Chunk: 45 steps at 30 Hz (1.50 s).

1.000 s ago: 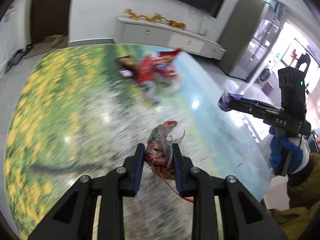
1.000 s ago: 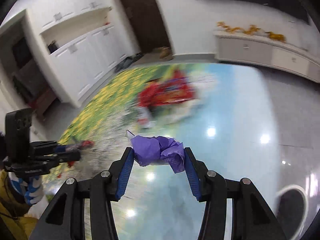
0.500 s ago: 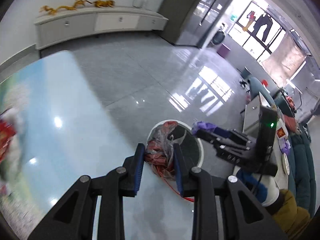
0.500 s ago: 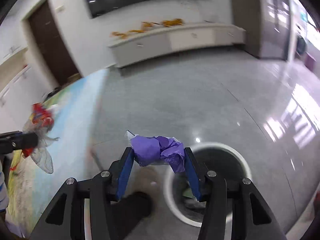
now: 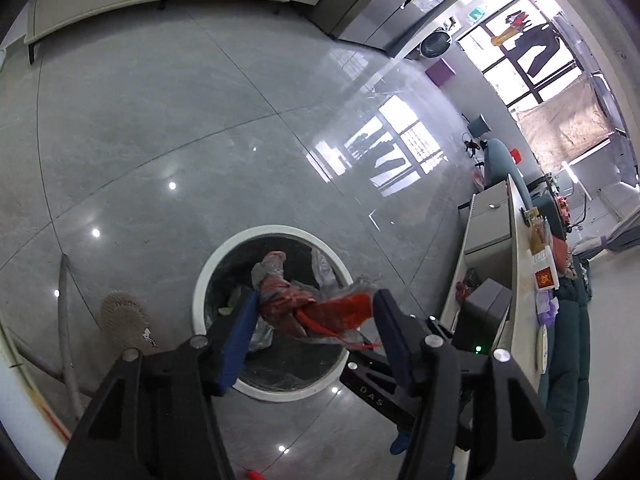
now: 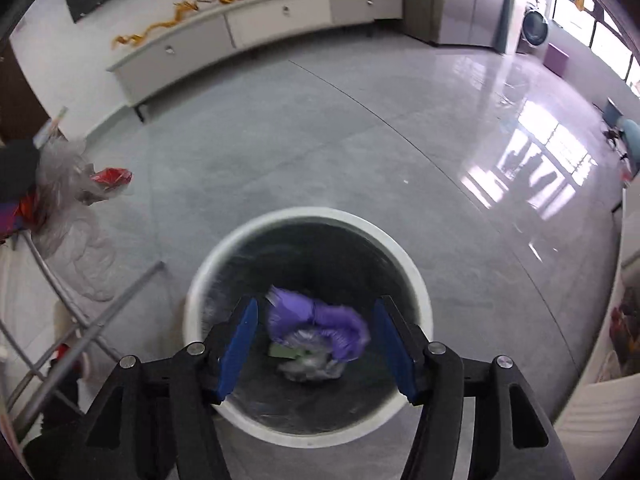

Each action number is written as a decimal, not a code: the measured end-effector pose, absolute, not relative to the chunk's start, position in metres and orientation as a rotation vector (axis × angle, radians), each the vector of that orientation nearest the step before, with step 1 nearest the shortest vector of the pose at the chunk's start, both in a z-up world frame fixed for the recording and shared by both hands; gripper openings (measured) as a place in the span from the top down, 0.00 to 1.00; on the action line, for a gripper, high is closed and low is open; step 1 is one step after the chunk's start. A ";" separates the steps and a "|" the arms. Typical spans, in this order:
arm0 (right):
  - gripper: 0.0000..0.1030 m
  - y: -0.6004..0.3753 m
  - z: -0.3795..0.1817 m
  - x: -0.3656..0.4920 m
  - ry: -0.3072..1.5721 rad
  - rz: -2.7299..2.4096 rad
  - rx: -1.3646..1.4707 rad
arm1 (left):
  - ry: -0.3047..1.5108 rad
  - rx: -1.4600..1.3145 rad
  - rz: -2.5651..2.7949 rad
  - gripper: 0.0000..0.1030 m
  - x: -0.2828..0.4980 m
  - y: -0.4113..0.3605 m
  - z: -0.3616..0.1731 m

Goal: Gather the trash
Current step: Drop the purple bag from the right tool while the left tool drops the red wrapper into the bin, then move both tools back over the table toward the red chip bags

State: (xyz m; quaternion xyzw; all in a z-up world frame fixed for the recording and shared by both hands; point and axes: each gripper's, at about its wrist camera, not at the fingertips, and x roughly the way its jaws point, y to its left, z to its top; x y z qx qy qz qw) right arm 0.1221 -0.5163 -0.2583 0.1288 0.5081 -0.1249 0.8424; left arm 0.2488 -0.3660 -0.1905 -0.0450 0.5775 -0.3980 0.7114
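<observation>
Both hand-held grippers, left (image 5: 312,320) and right (image 6: 314,332), have just opened over the bin (image 6: 412,276); the red wrapper (image 5: 320,312) and the purple wrapper (image 6: 320,320) drop free at 12 o'clock.

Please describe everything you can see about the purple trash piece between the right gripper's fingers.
The purple wrapper is a crumpled, thin, foil-like piece, blurred. It sits between the right hand-held gripper blue pads, which have just been opening and no longer press it. It is over the mouth of the round white-rimmed bin, above green and clear trash inside.
</observation>
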 end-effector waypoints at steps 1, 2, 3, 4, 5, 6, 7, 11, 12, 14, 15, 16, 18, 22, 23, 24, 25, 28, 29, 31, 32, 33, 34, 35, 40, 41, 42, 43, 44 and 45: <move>0.42 -0.517 -0.259 0.121 1.077 -0.271 0.271 | 1.280 -0.099 -0.883 0.44 0.246 -0.367 -0.191; 0.41 -0.517 -0.259 0.120 1.079 -0.280 0.271 | 1.279 -0.103 -0.886 0.44 0.245 -0.365 -0.190; 0.40 -0.517 -0.257 0.119 1.078 -0.288 0.268 | 1.279 -0.109 -0.888 0.44 0.245 -0.364 -0.190; 0.39 -0.517 -0.255 0.117 1.075 -0.297 0.262 | 1.275 -0.118 -0.890 0.44 0.246 -0.361 -0.187; 0.38 -0.517 -0.254 0.118 1.074 -0.301 0.258 | 1.268 -0.126 -0.891 0.44 0.246 -0.356 -0.184; 0.38 -0.515 -0.252 0.118 1.070 -0.304 0.253 | 1.260 -0.133 -0.893 0.44 0.247 -0.350 -0.181; 0.38 -0.511 -0.248 0.116 1.064 -0.306 0.249 | 1.253 -0.140 -0.894 0.44 0.247 -0.345 -0.177; 0.38 -0.497 -0.225 0.114 1.019 -0.314 0.236 | 1.202 -0.177 -0.883 0.44 0.242 -0.310 -0.156; 0.38 -0.491 -0.218 0.115 1.005 -0.307 0.233 | 1.175 -0.177 -0.869 0.44 0.238 -0.299 -0.149; 0.38 -0.474 -0.195 0.119 0.961 -0.272 0.216 | 1.100 -0.174 -0.829 0.44 0.228 -0.272 -0.130; 0.38 -0.465 -0.186 0.121 0.941 -0.253 0.206 | 1.053 -0.173 -0.805 0.44 0.223 -0.252 -0.120; 0.38 -0.454 -0.175 0.122 0.919 -0.229 0.196 | 1.023 -0.172 -0.786 0.44 0.219 -0.239 -0.114; 0.38 -0.428 -0.151 0.125 0.870 -0.167 0.176 | 0.945 -0.167 -0.733 0.44 0.209 -0.204 -0.099; 0.38 -0.370 -0.117 0.128 0.809 -0.054 0.126 | 0.840 -0.153 -0.617 0.44 0.190 -0.125 -0.082; 0.38 -0.351 -0.110 0.129 0.798 -0.018 0.111 | 0.837 -0.144 -0.594 0.44 0.186 -0.108 -0.081; 0.38 -0.340 -0.106 0.128 0.792 0.005 0.104 | 0.838 -0.135 -0.573 0.44 0.182 -0.088 -0.081; 0.38 -0.329 -0.103 0.128 0.787 0.028 0.099 | 0.838 -0.130 -0.554 0.44 0.179 -0.072 -0.081; 0.38 -0.295 -0.095 0.131 0.777 0.096 0.088 | 0.821 -0.123 -0.471 0.44 0.167 -0.023 -0.083; 0.38 -0.281 -0.092 0.133 0.773 0.120 0.080 | 0.810 -0.122 -0.441 0.44 0.163 -0.004 -0.083; 0.38 -0.265 -0.087 0.135 0.769 0.154 0.069 | 0.804 -0.131 -0.388 0.44 0.159 0.028 -0.083; 0.38 -0.254 -0.084 0.136 0.765 0.182 0.062 | 0.803 -0.142 -0.366 0.44 0.158 0.045 -0.084; 0.38 -0.244 -0.082 0.138 0.765 0.199 0.059 | 0.805 -0.149 -0.349 0.44 0.160 0.056 -0.087; 0.38 -0.236 -0.082 0.140 0.765 0.219 0.057 | 0.810 -0.159 -0.324 0.44 0.161 0.071 -0.090; 0.38 -0.228 -0.083 0.141 0.769 0.242 0.055 | 0.815 -0.168 -0.309 0.44 0.164 0.081 -0.093; 0.38 -0.200 -0.092 0.155 0.799 0.324 0.041 | 0.859 -0.210 -0.281 0.44 0.183 0.101 -0.108; 0.40 -0.197 -0.095 0.160 0.809 0.339 0.046 | 0.869 -0.211 -0.283 0.45 0.188 0.101 -0.113; 0.42 -0.195 -0.096 0.164 0.815 0.348 0.051 | 0.878 -0.211 -0.289 0.45 0.192 0.100 -0.117; 0.42 -0.194 -0.097 0.165 0.821 0.357 0.055 | 0.888 -0.209 -0.297 0.45 0.198 0.096 -0.122; 0.43 -0.192 -0.099 0.170 0.829 0.369 0.064 | 0.900 -0.202 -0.302 0.45 0.203 0.089 -0.126; 0.43 -0.190 -0.101 0.173 0.834 0.378 0.070 | 0.912 -0.194 -0.303 0.45 0.209 0.082 -0.130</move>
